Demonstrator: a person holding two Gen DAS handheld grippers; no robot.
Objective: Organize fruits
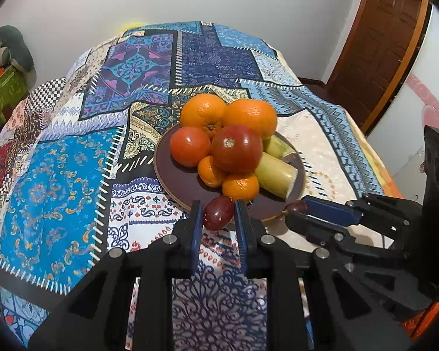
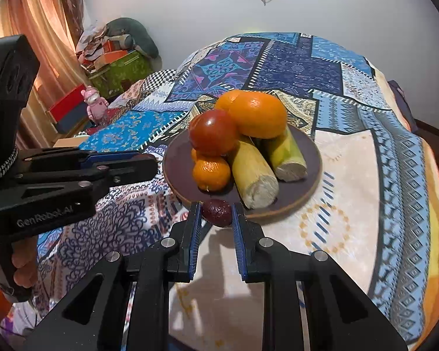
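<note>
A brown round plate [image 1: 172,175] [image 2: 313,158] on the patchwork cloth holds two big oranges [image 1: 250,115] [image 2: 257,114], two red tomatoes [image 1: 237,149] [image 2: 213,133], small mandarins [image 1: 240,185] [image 2: 210,174] and two pieces of green cane [image 1: 273,174] [image 2: 253,172]. My left gripper [image 1: 218,212] is shut on a small dark red fruit [image 1: 218,213] at the plate's near rim. My right gripper [image 2: 216,213] is shut on a second small dark red fruit [image 2: 217,213] at the plate's near edge. It also shows in the left wrist view [image 1: 297,207].
The patchwork cloth [image 1: 67,175] [image 2: 365,190] covers the table. A wooden door [image 1: 377,44] stands at the far right. Boxes and a pink toy [image 2: 95,103] are piled at the far left by a curtain.
</note>
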